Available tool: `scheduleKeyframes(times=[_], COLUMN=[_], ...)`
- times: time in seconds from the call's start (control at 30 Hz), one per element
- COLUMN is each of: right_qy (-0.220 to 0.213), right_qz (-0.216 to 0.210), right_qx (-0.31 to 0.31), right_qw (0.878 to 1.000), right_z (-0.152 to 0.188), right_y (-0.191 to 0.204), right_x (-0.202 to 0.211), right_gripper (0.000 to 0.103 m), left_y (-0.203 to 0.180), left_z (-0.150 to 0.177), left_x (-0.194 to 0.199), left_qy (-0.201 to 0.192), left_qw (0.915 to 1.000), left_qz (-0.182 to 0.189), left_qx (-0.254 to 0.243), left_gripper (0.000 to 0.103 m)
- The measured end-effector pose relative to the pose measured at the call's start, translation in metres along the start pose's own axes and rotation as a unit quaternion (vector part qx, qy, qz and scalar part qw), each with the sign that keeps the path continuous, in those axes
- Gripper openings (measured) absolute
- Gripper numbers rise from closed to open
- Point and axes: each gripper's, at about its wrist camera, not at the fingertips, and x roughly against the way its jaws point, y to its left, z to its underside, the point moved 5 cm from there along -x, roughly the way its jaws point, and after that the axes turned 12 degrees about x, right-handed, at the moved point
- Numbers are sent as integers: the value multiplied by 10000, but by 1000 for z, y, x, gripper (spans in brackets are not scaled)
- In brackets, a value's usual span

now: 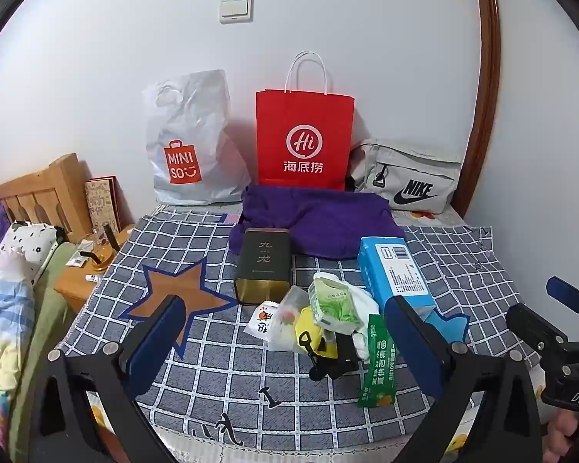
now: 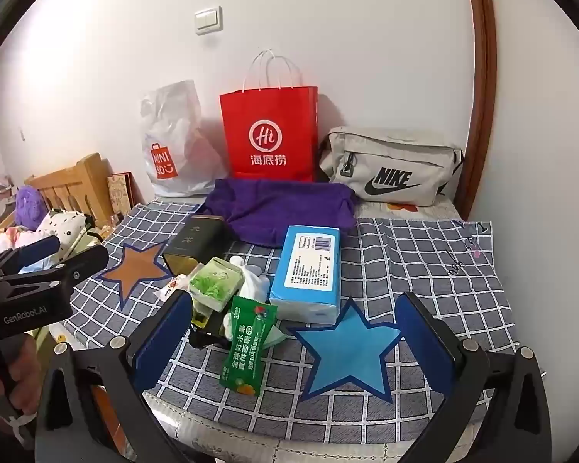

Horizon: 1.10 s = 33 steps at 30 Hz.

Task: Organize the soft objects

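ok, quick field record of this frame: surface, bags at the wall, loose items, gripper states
surface: checked grey cloth with brown star and blue star
bags at wall: white Miniso bag, red paper bag, grey Nike pouch
loose items: purple towel, dark tin, blue tissue pack, green sachet, small packets in a pile
left gripper: open, holding nothing
right gripper: open, holding nothing

The blue tissue pack [image 1: 395, 270] has its near end hidden behind a gripper finger [image 1: 413, 343]. A black item [image 1: 334, 359] under the snack packets is mostly covered and cannot be identified. The purple cloth [image 2: 278, 208] hides the red bag's [image 2: 270, 131] base.
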Motion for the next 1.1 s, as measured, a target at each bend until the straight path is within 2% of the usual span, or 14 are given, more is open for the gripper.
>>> scheduleKeyframes(times=[0.13,1.1], right_qy=[-33,-99], right_qz=[10,-18], right_qx=[6,-41], right_qw=[10000,9999], right_z=[-1,-2], right_y=[0,1], right_x=[5,8], right_gripper=[103,103], left_y=[2,5], left_z=[-1,-3], left_x=[3,3], left_qy=[-37,-36], left_qw=[9998,9998], left_qz=[77,41], left_qx=[154,175], left_gripper=[103,103])
